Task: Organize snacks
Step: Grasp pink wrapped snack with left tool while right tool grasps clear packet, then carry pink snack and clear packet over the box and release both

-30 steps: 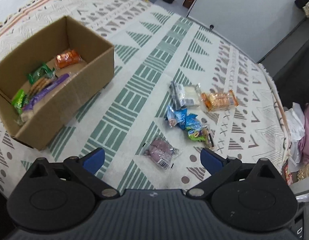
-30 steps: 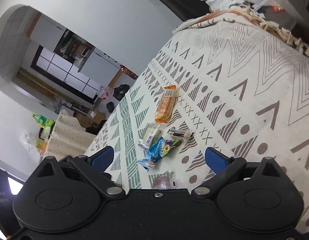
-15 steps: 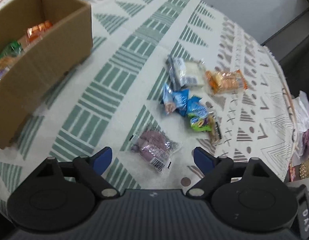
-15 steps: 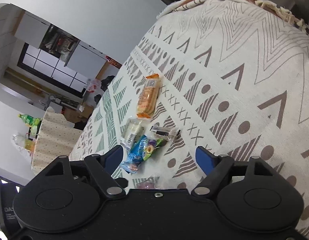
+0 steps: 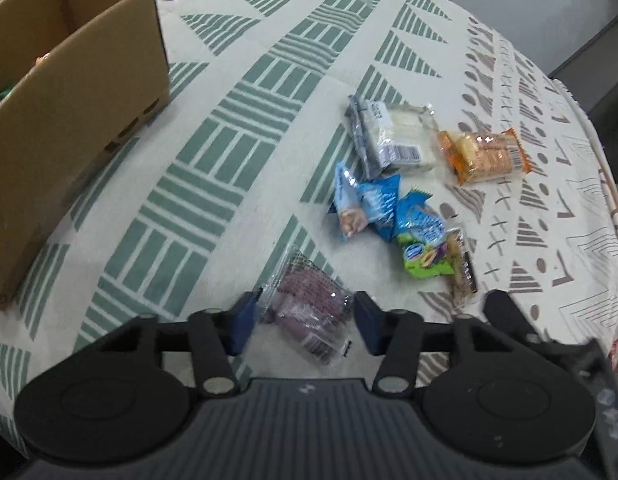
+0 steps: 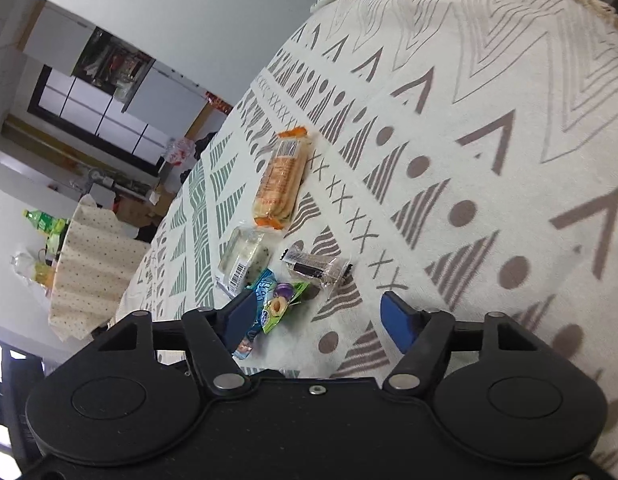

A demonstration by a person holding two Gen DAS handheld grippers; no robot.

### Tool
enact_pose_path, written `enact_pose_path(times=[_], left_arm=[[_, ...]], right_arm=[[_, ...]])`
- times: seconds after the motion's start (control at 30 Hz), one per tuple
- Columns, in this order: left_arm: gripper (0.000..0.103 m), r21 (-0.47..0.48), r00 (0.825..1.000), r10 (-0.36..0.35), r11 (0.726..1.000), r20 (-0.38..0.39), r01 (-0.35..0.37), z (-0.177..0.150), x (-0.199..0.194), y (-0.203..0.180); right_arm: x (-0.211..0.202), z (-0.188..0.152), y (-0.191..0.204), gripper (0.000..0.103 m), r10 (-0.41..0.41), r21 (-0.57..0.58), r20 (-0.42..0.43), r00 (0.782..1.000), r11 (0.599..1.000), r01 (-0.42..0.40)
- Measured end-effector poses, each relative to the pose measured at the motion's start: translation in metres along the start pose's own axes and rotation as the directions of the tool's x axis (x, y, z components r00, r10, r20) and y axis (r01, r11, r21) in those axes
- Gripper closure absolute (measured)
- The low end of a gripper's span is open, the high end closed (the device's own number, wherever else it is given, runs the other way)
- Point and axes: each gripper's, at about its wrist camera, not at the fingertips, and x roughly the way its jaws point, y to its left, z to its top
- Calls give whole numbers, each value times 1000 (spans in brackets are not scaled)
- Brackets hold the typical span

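Note:
A purple snack packet (image 5: 309, 308) lies on the patterned cloth between the pads of my left gripper (image 5: 305, 324). Its jaws are closing, and the pads stand at the wrapper's edges without squeezing it. Beyond lie blue packets (image 5: 373, 204), a green packet (image 5: 425, 260), a white sandwich packet (image 5: 393, 140) and an orange cracker packet (image 5: 485, 156). The cardboard box (image 5: 69, 120) stands at the left. My right gripper (image 6: 321, 320) hovers low, jaws closing on nothing. A clear dark bar wrapper (image 6: 315, 266) lies just ahead of it, and the green packet (image 6: 281, 306) is by its left pad.
The tablecloth (image 5: 229, 160) drops off at the table's right edge (image 5: 605, 184). A dark part of the other gripper (image 5: 505, 316) shows beside my left one. Past the table, a second covered table (image 6: 93, 264) holds bottles (image 6: 41, 224).
My left gripper sank toward the purple packet and its jaws narrowed around it; the box slid toward the left edge of view. My right gripper dropped closer to the snacks, jaws narrowing.

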Motion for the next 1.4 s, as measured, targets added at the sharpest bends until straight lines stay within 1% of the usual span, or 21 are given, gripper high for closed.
enact_pose_path(times=[0.03, 0.07, 0.13, 0.3, 0.43, 0.47, 0.6, 0.63, 0.67, 0.7, 0.73, 0.77, 0.87, 1.0, 1.1, 1.4], left_arm=[[63, 10, 1000, -4, 1000, 13, 4, 3, -3, -1], [63, 17, 1000, -5, 1000, 23, 5, 6, -6, -1], [64, -1, 1000, -16, 1000, 25, 16, 13, -9, 2], [65, -19, 998, -16, 1000, 58, 17, 24, -18, 12], [65, -22, 998, -21, 999, 67, 22, 29, -25, 20], [65, -20, 997, -23, 999, 68, 25, 29, -26, 22], [65, -14, 997, -31, 999, 75, 32, 31, -31, 28], [65, -13, 997, -33, 999, 76, 34, 31, -33, 29], [65, -11, 996, -36, 999, 78, 37, 31, -34, 31], [65, -9, 996, -40, 999, 81, 41, 31, -36, 32], [65, -5, 995, -43, 999, 84, 44, 31, -38, 34], [65, 0, 995, -46, 999, 88, 46, 31, -40, 35], [65, 12, 993, -64, 998, 100, 63, 30, -49, 40], [65, 9, 989, -90, 996, 114, 90, 29, -63, 48], [65, 7, 986, -107, 994, 128, 107, 28, -75, 55], [65, -9, 973, -159, 987, 168, 162, 26, -115, 81]], right_arm=[[4, 0, 1, 39, 0, -4, -6, 1000, 1000, 0], [7, 1, 1, 40, -1, -10, -10, 1000, 1000, 1], [13, 1, 2, 40, -4, -20, -15, 1000, 1000, 4], [24, 5, 0, 44, 14, 4, -17, 1000, 1000, -14], [32, 7, 3, 48, 19, 12, -4, 1000, 1000, -19], [35, 7, 3, 49, 15, 14, -1, 1000, 1000, -15], [39, 9, 4, 51, -1, 25, 21, 1000, 1000, 0], [39, 8, 5, 55, -8, 16, 26, 1000, 1000, 8], [40, 8, 6, 65, -22, 3, 29, 999, 1000, 22], [42, 8, 7, 71, -39, -13, 30, 999, 999, 39], [42, 6, 7, 80, -63, -28, 28, 998, 998, 64], [42, 6, 5, 83, -67, -35, 27, 997, 997, 68], [37, 7, 4, 89, -68, -30, 21, 997, 997, 69], [23, 3, 5, 92, -41, -18, 34, 999, 999, 42], [7, 2, 11, 92, -14, -32, 71, 997, 999, 17], [-37, -4, 32, 93, 23, -80, 162, 987, 997, -10]])
